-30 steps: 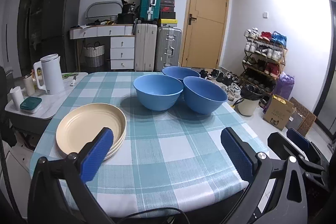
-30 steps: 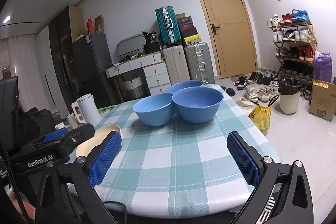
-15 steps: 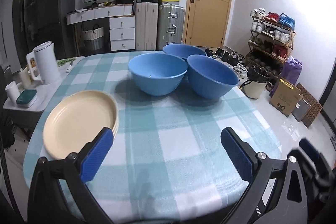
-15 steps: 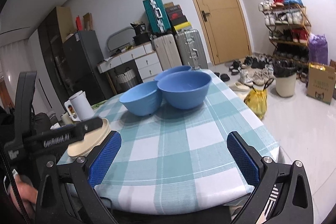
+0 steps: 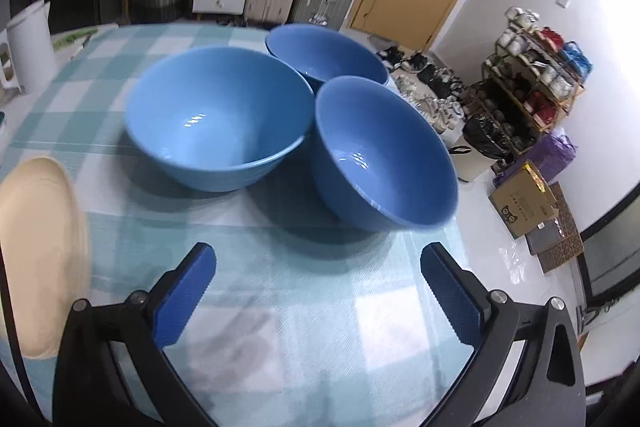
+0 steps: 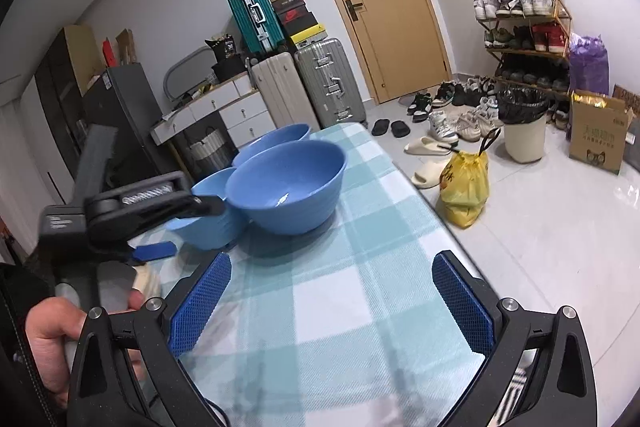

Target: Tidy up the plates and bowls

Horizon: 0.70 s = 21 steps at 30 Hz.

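The checked table (image 5: pixel 280 327) carries three blue bowls bunched at its far end, rims touching or nearly so: the left bowl (image 5: pixel 218 119), the right bowl (image 5: pixel 384 151) and the far bowl (image 5: pixel 326 53). The cream plates (image 5: pixel 40 247) sit at your left edge. Your left gripper (image 5: pixel 318 281) hangs spread and empty just short of the bowls; take one rim squarely, then lift straight up. Your right gripper (image 6: pixel 330 301) is also spread, holding nothing; keep it low and clear.

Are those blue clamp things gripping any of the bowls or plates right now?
No, nothing is held. The left gripper and the right gripper are both open over the checked tablecloth, short of the three blue bowls.
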Tool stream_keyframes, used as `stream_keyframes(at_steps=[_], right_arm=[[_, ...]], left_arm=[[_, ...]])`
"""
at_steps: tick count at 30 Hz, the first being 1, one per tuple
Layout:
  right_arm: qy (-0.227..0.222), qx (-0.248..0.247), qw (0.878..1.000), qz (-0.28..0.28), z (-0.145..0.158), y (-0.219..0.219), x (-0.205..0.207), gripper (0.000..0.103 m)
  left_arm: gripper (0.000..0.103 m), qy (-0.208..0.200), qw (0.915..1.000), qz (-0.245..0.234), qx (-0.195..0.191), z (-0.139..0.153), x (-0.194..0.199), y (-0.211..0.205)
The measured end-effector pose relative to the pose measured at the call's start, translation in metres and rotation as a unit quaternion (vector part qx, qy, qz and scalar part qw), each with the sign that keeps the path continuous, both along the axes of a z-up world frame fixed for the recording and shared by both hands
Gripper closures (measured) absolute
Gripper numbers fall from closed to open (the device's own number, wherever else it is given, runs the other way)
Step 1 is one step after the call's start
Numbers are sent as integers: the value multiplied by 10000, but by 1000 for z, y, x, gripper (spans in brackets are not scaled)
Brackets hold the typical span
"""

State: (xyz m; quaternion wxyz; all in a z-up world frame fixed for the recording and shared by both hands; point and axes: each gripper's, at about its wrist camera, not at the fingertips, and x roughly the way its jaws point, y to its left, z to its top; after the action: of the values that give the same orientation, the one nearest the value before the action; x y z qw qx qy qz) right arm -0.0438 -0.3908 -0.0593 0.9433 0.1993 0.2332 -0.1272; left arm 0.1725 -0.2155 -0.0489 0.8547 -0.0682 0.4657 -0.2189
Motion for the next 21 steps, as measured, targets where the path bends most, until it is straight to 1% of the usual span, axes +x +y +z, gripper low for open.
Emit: stream_keyframes(at_steps=[2, 4, 6, 8, 10, 13, 17, 19, 21], right_arm=[[40, -103, 9999, 10, 6, -12, 11, 0], [75, -167, 9998, 32, 13, -24, 24, 0], [137, -158, 9997, 105, 20, -38, 41, 0], [238, -161, 9994, 210, 26, -52, 63, 0], [354, -177, 9987, 333, 29, -61, 82, 0], [565, -184, 9964, 606, 32, -76, 121, 0], [957, 218, 9921, 778, 20, -102, 176, 0], [1353, 490, 9860, 838, 9, -114, 208, 1], [1664, 664, 9785, 1021, -4, -120, 233, 2]], left_arm=[[0, 217, 9997, 76, -6, -6, 13, -14], [0, 337, 9993, 180, -49, -11, 22, -21], [0, 474, 9982, 365, -15, -18, 31, -29], [0, 593, 9972, 447, -50, -23, 40, -34], [1, 631, 9966, 522, -3, -25, 43, -37], [1, 566, 9966, 595, 56, -26, 47, -40], [2, 569, 9967, 572, 0, -29, 50, -41], [4, 584, 9965, 586, -100, -30, 54, -41], [14, 630, 9960, 565, -272, -32, 55, -39]])
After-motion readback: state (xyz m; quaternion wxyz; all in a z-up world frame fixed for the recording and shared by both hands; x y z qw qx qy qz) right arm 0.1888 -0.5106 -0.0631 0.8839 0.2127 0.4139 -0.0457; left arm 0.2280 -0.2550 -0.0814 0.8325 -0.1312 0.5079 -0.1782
